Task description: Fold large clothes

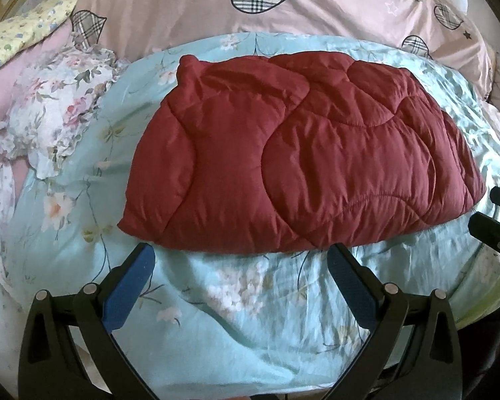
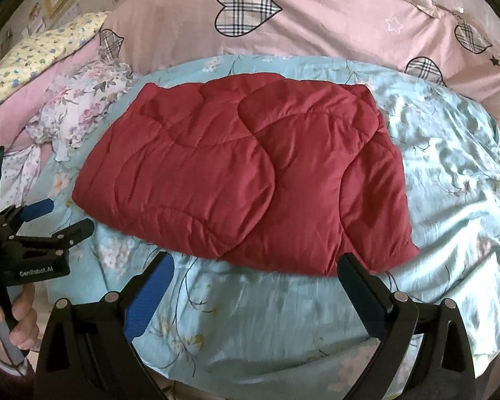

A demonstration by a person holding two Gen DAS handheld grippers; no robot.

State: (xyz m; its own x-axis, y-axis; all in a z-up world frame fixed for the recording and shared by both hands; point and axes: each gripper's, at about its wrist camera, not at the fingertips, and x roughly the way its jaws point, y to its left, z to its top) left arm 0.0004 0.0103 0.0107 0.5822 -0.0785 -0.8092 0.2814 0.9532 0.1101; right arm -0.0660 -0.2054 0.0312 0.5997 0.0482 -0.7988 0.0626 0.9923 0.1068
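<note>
A dark red quilted padded garment (image 1: 303, 156) lies folded into a thick, roughly rectangular bundle, flat on the pale blue floral bed cover (image 1: 236, 326), curved stitch lines across its puffy, creased top and one layer overlapping another.

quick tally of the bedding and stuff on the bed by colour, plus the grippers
dark red quilted garment: 1
light blue floral sheet: 1
pink cover with plaid hearts: 1
yellow floral pillow: 1
white ruffled floral cloth: 1
hand-held gripper, both open: 2 (left, right)
Total: 7
</note>
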